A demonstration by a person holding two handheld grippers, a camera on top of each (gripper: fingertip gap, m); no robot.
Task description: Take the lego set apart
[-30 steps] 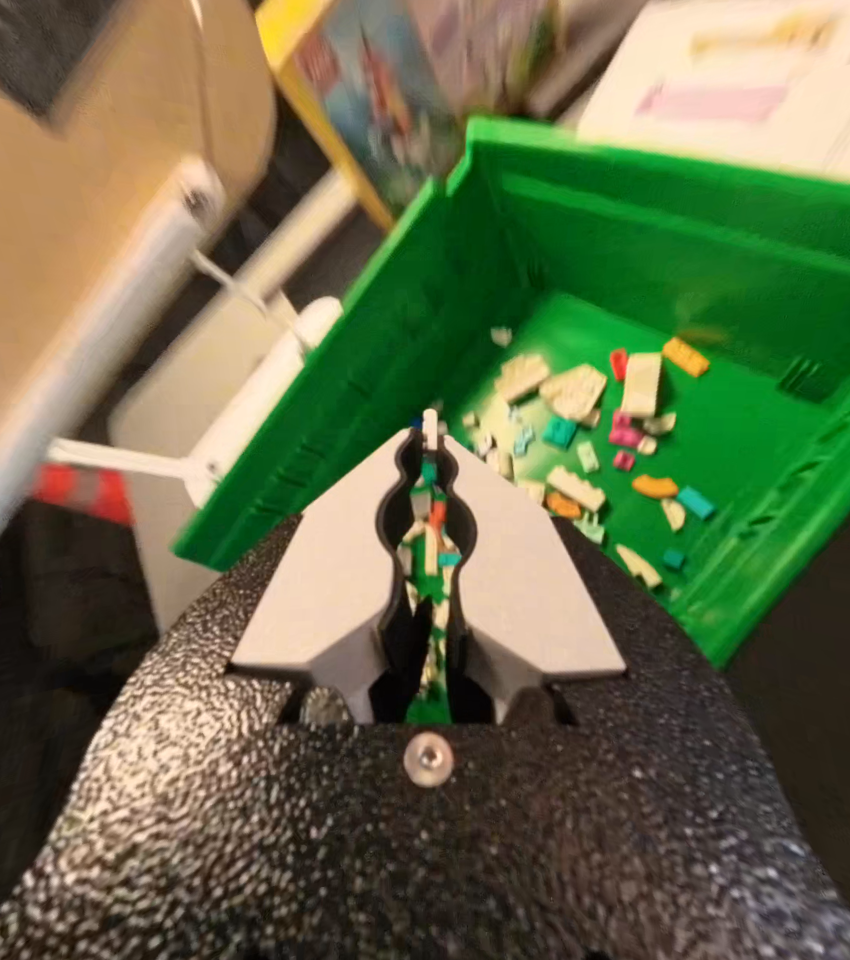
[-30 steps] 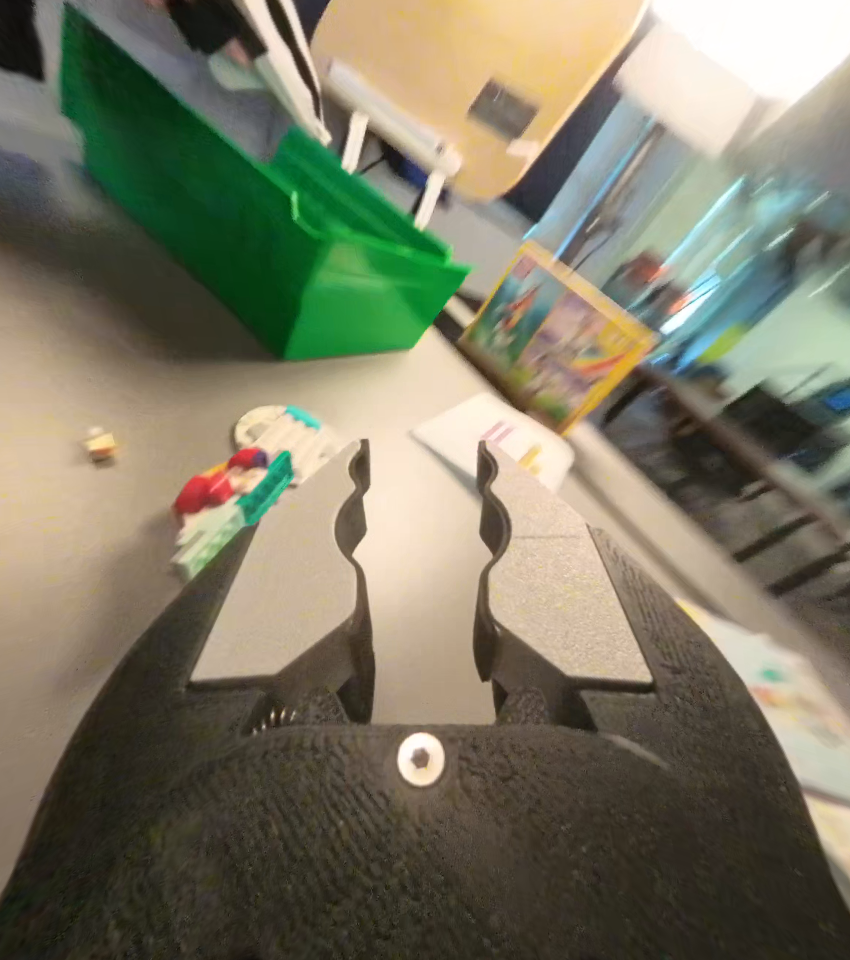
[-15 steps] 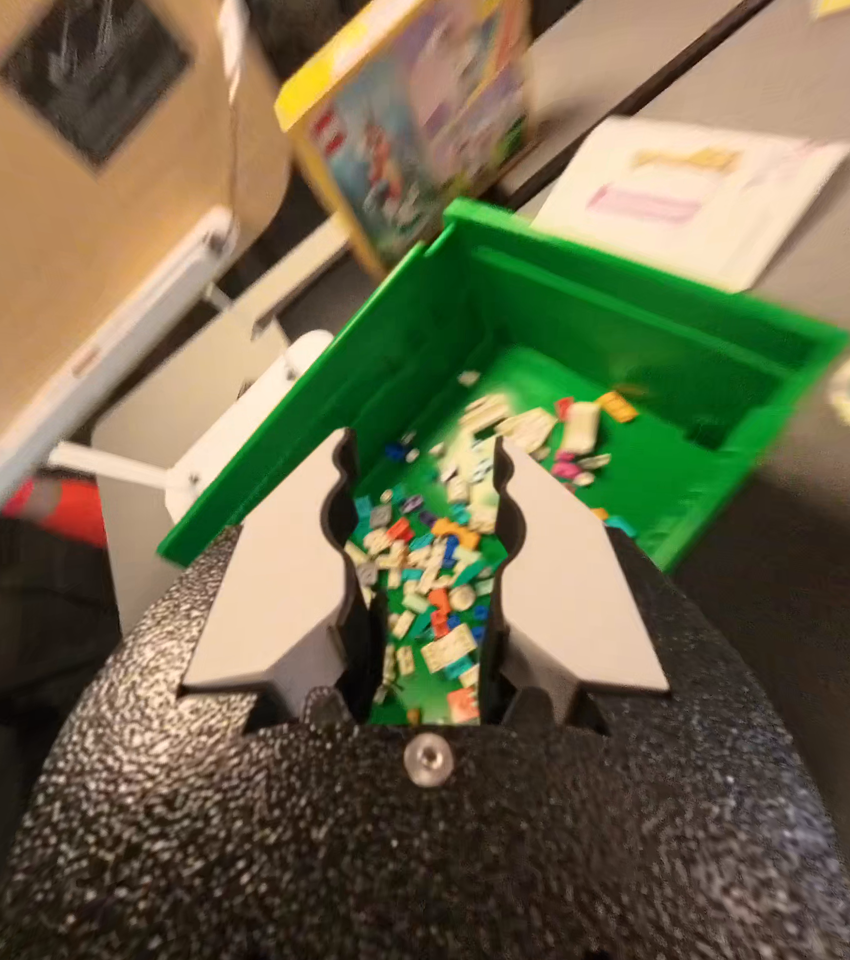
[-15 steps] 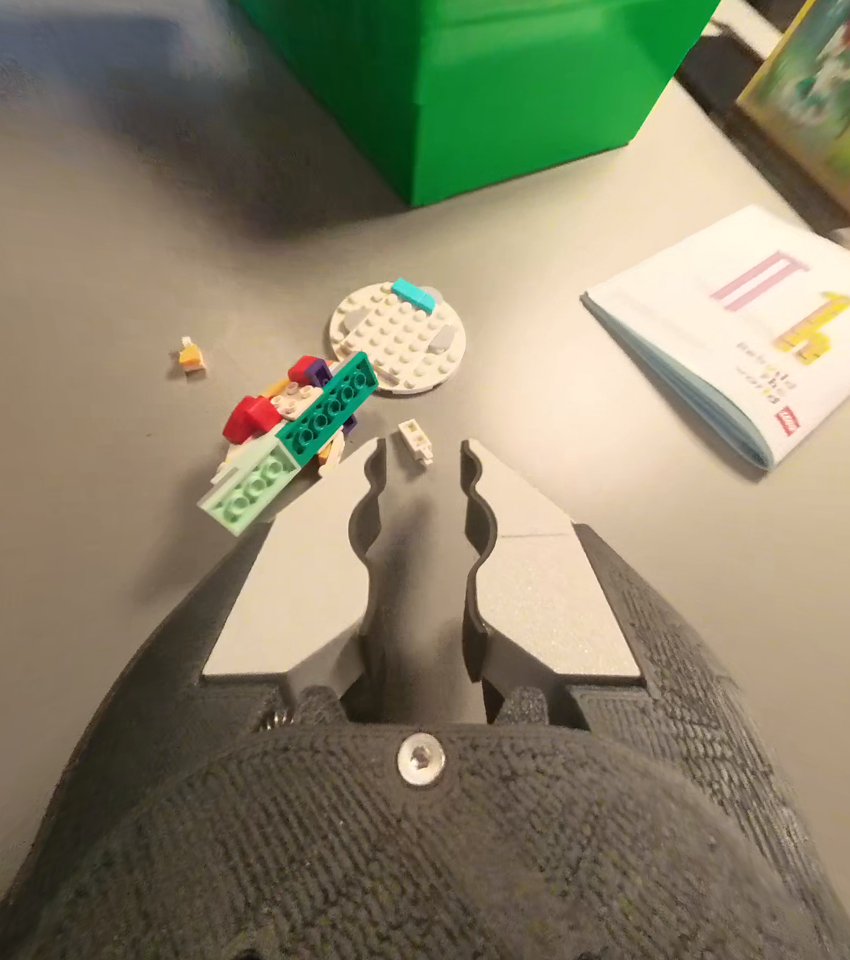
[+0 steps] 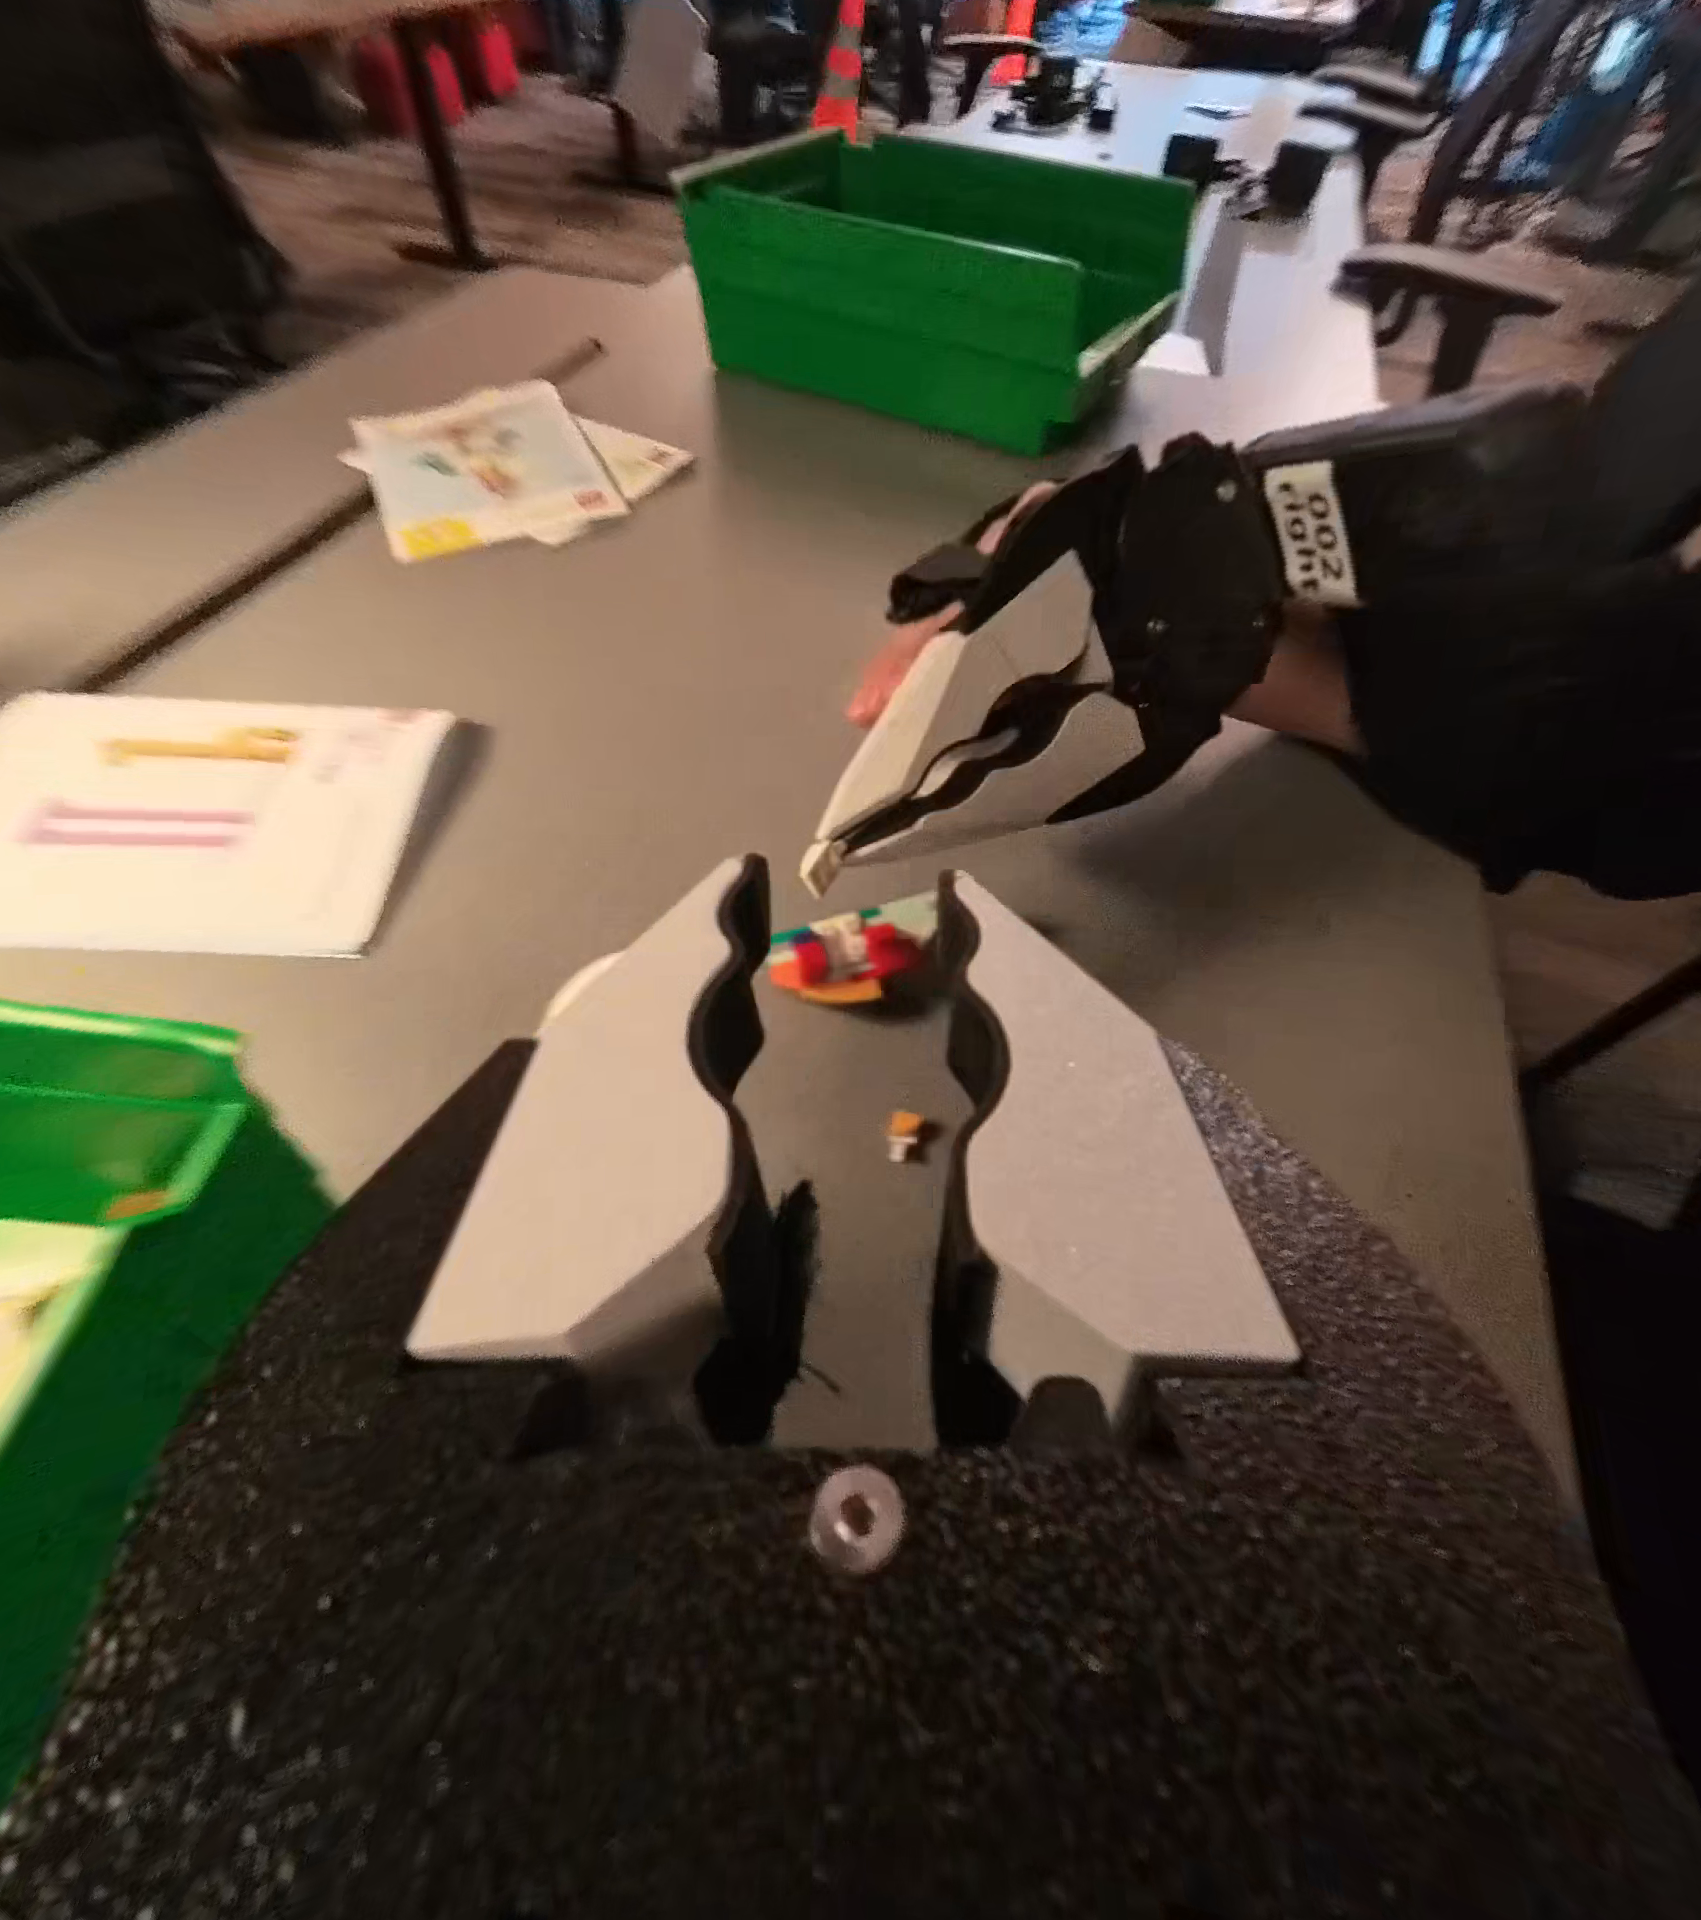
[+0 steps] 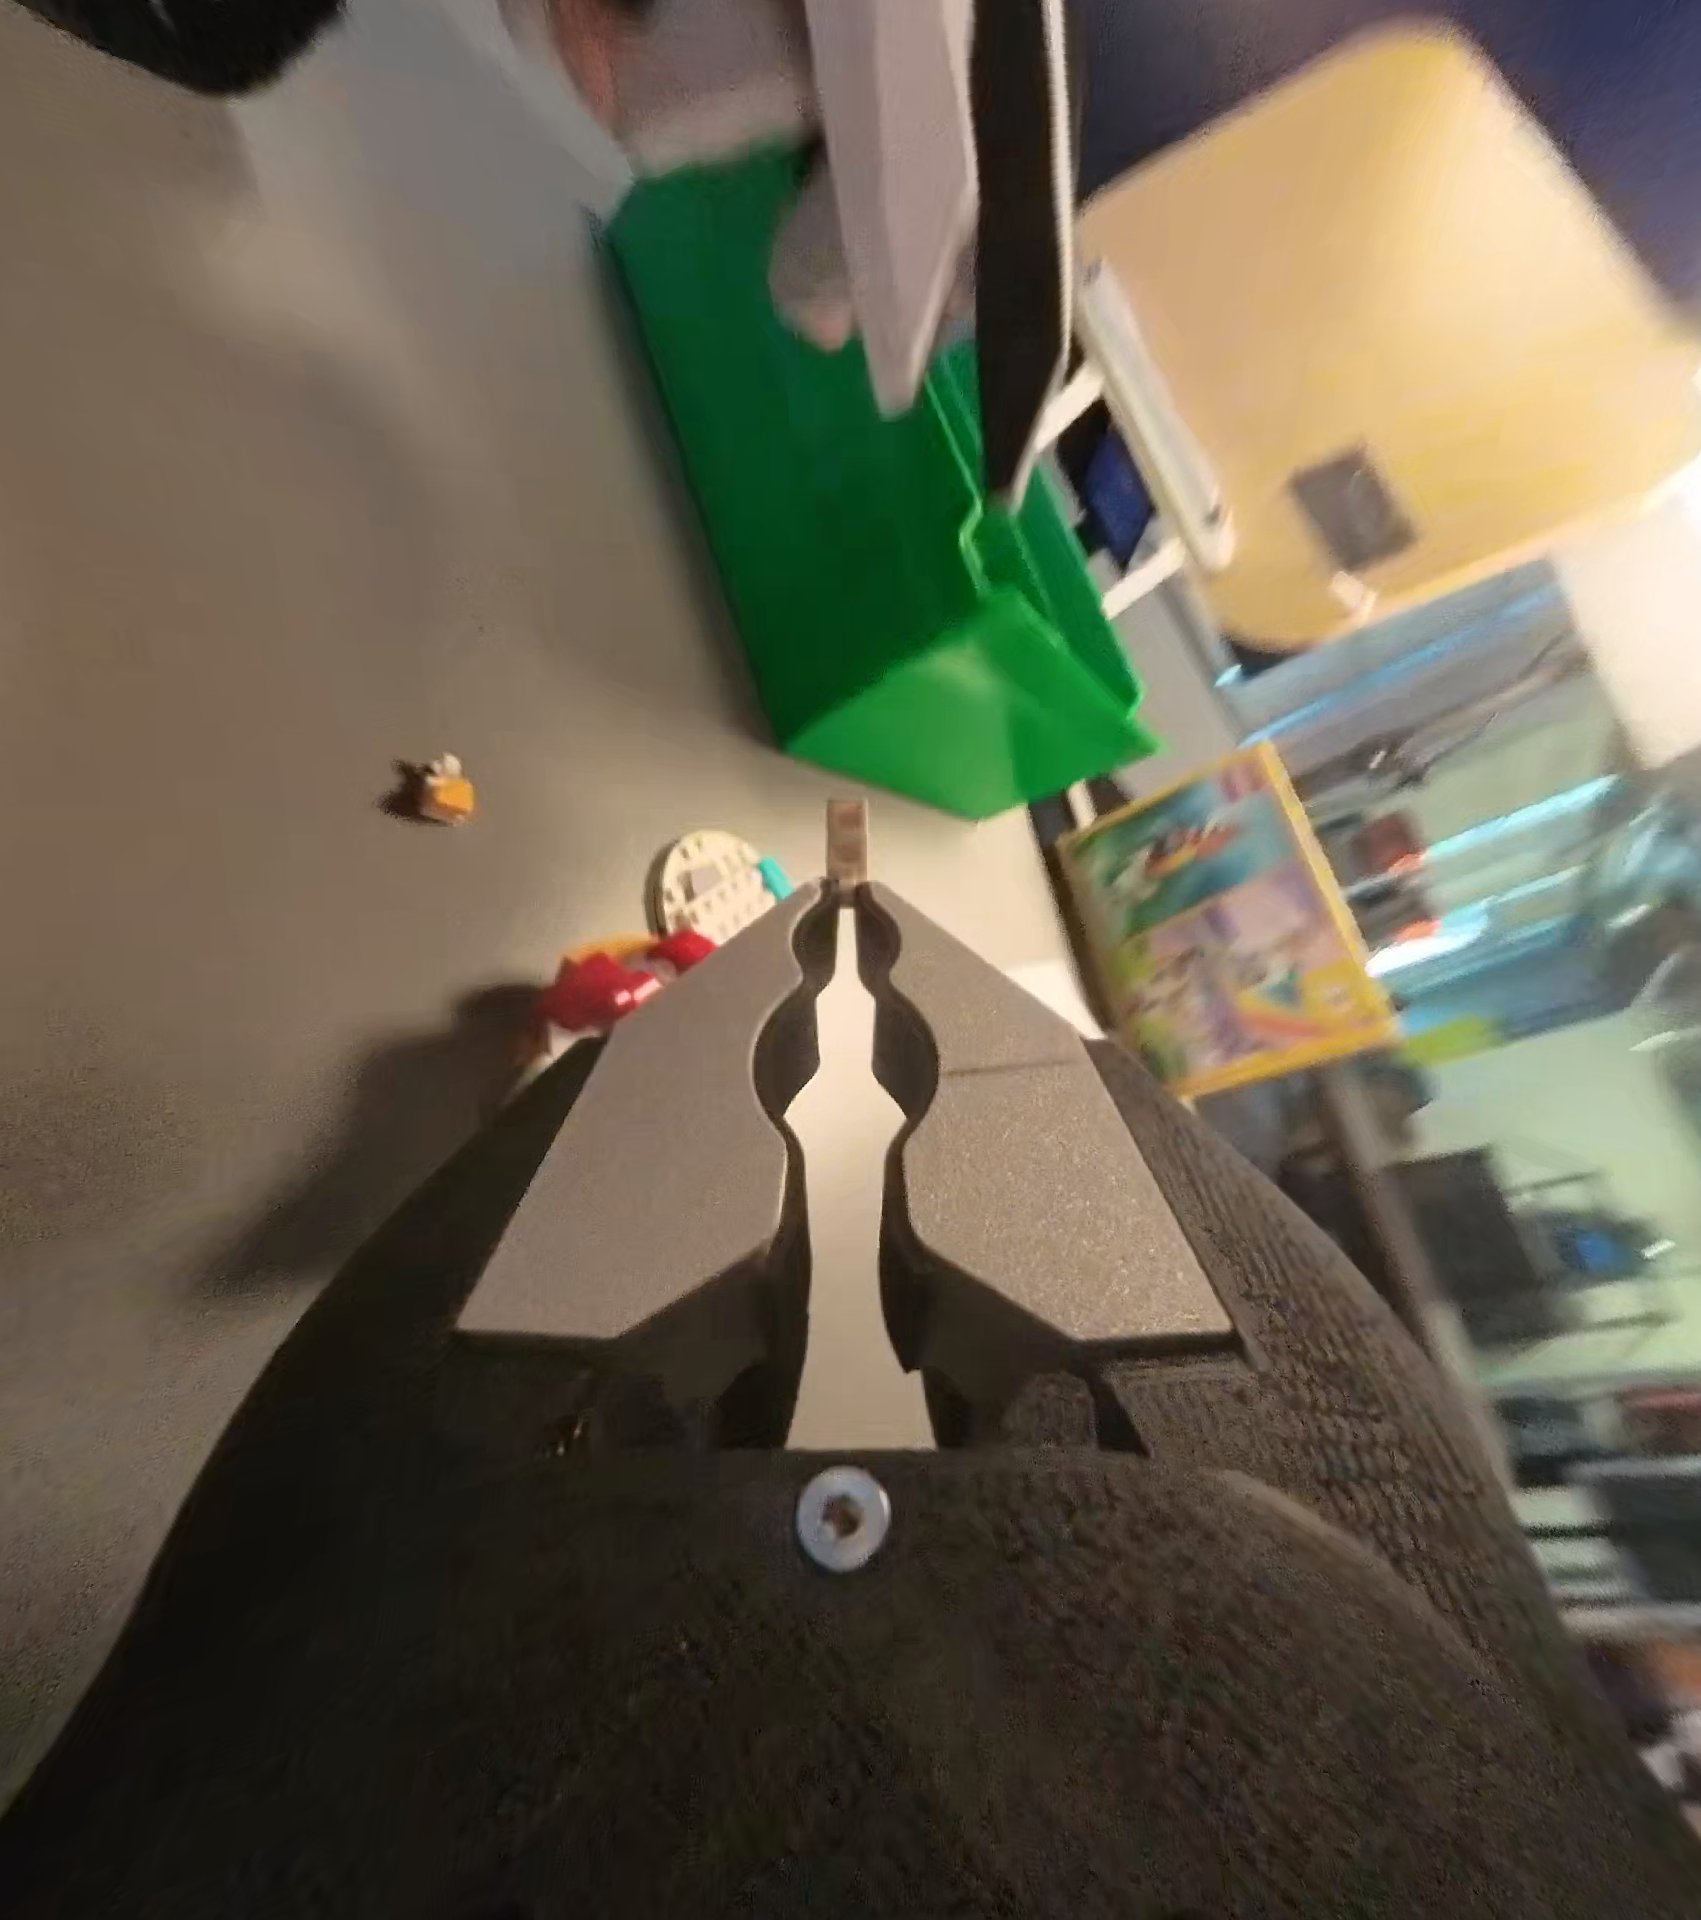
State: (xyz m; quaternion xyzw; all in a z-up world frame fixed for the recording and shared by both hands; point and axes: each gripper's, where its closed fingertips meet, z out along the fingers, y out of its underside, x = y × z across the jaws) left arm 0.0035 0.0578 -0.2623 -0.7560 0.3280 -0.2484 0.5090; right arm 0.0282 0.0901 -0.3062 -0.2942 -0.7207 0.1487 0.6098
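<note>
Left wrist view: the left gripper point(image 5: 851, 894) is held wide apart and empty above the grey table point(image 5: 617, 623); the partly dismantled lego set point(image 5: 841, 961) is seen between its fingers. Right wrist view: a small cream lego piece point(image 6: 846, 836) is pinched at the tips of the right gripper point(image 6: 844, 885), above the table

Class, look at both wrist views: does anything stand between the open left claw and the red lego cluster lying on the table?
Nothing visible does. The left claw is open, and the red lego cluster shows in its gap on the bare table.
</note>
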